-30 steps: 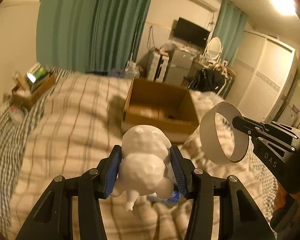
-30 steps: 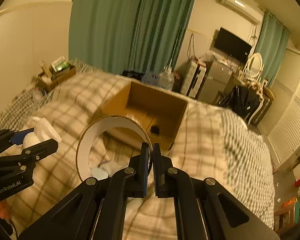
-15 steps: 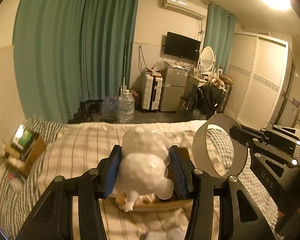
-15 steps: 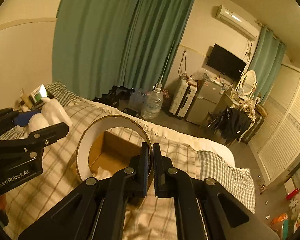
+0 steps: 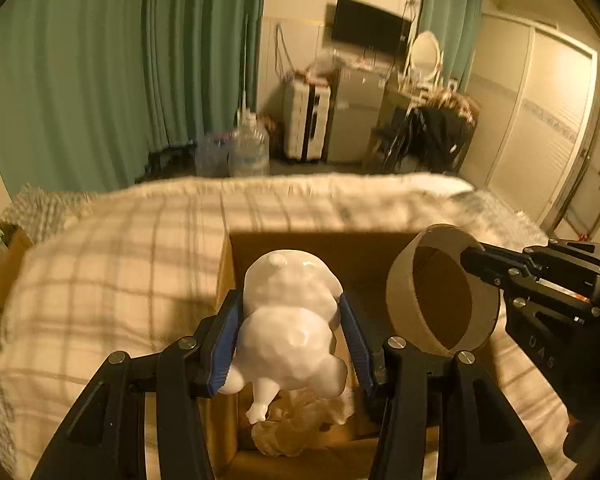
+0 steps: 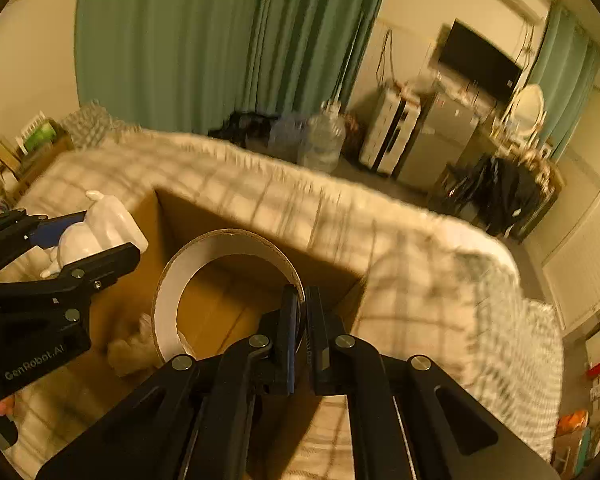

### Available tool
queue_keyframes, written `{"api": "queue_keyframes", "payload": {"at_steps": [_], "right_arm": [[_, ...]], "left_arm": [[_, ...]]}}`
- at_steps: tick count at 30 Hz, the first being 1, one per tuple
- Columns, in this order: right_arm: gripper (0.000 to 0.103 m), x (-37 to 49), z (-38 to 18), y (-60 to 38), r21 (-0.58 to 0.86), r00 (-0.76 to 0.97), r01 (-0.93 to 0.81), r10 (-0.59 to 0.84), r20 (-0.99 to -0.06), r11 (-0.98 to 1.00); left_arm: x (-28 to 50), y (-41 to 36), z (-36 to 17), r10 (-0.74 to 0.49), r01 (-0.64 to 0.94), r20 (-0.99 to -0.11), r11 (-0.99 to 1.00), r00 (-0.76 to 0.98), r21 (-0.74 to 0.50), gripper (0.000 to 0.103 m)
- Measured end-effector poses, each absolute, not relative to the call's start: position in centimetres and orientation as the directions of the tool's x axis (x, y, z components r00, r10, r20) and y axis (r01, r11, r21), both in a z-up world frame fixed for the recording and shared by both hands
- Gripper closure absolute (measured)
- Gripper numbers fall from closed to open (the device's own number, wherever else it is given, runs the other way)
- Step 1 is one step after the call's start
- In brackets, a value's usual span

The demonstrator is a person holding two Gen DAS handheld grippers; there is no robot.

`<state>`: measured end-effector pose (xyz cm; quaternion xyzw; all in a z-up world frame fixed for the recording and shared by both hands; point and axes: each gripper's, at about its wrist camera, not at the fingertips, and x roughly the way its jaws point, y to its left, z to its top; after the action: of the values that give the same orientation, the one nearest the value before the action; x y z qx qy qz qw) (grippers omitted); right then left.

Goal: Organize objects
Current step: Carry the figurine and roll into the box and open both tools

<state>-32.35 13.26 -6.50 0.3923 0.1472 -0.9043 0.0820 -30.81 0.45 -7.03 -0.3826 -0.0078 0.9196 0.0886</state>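
White figurine [image 5: 290, 324] pinched in left gripper [image 5: 291, 344]; right gripper [image 6: 301, 332] clamps cardboard ring [image 6: 220, 280] wall, above box [image 6: 220, 312].

Cardboard box [image 5: 300, 248] on plaid bed [image 5: 112, 264]

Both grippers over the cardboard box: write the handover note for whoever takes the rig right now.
Left gripper: shut on the white figurine, above the cardboard box.
Right gripper: shut on the cardboard ring, fingers pinching its wall, also above the box.
In the box already: a crumpled clear wrapper.
Done: both items carried over the box on the bed.
Left: lower and release both.
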Motion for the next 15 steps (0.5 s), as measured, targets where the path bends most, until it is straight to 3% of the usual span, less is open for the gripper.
{"api": "queue_keyframes", "payload": {"at_steps": [7, 9, 11, 13, 15], "right_arm": [[0.097, -33.3, -10.1, 15.0, -0.142, -0.662, 0.262, -0.071, -0.746, -0.955], [0.084, -33.3, -9.9, 15.3, -0.086, -0.65, 0.25, -0.102, -0.753, -0.964], [0.052, -32.6, -9.0, 15.6, -0.072, -0.666, 0.238, -0.108, -0.738, -0.969], [0.048, -31.1, -7.3, 15.4, -0.071, -0.692, 0.233, -0.114, -0.713, -0.97], [0.047, -29.8, -5.4, 15.6, -0.062, -0.708, 0.228, -0.122, -0.696, -0.972]], "left_arm": [[-31.5, 0.2, -10.6, 0.201, -0.183, -0.732, -0.977, -0.651, -0.106, 0.052], [-31.3, 0.3, -10.4, 0.196, -0.178, -0.734, -0.979, -0.65, -0.103, 0.049], [-30.7, 0.3, -9.7, 0.205, -0.182, -0.728, -0.977, -0.654, -0.112, 0.03], [-29.8, 0.4, -8.4, 0.194, -0.167, -0.703, -0.98, -0.684, -0.107, 0.022], [-28.7, 0.4, -6.8, 0.191, -0.16, -0.682, -0.981, -0.706, -0.108, 0.02]]}}
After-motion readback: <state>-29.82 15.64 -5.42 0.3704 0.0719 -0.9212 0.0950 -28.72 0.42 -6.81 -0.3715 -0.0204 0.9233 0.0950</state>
